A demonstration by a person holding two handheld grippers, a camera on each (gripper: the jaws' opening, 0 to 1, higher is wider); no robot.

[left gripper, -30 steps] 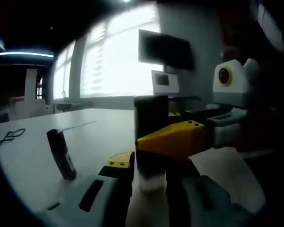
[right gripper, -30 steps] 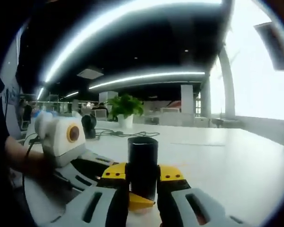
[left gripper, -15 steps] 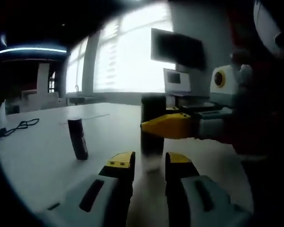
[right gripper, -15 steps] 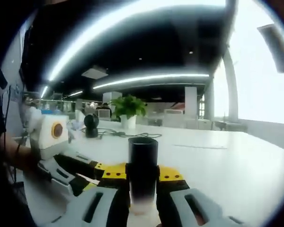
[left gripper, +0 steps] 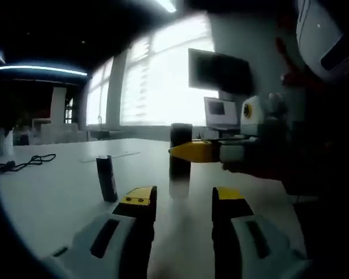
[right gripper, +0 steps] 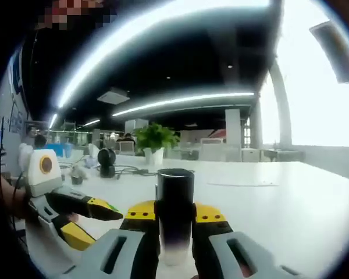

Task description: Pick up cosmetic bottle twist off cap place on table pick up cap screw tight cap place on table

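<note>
The cosmetic bottle (right gripper: 175,216), dark at the top and fading to pale at its base, stands upright between the jaws of my right gripper (right gripper: 174,214), which is shut on it. From the left gripper view, the same bottle (left gripper: 180,163) is straight ahead, with a yellow jaw of the right gripper (left gripper: 193,151) reaching in from the right against it. My left gripper (left gripper: 178,200) is open, its jaws spread wide and short of the bottle. That left gripper (right gripper: 93,224) sits low on the left, apart from the bottle.
A small dark tube (left gripper: 107,178) stands upright on the white table (left gripper: 52,192), left of the bottle. A black cable (left gripper: 17,165) lies at the far left. A potted plant (right gripper: 154,139) and a black round device (right gripper: 107,160) sit farther back.
My left gripper has opened, let go of the bottle's lower part and drawn back from it. The right gripper stays shut on the bottle.
</note>
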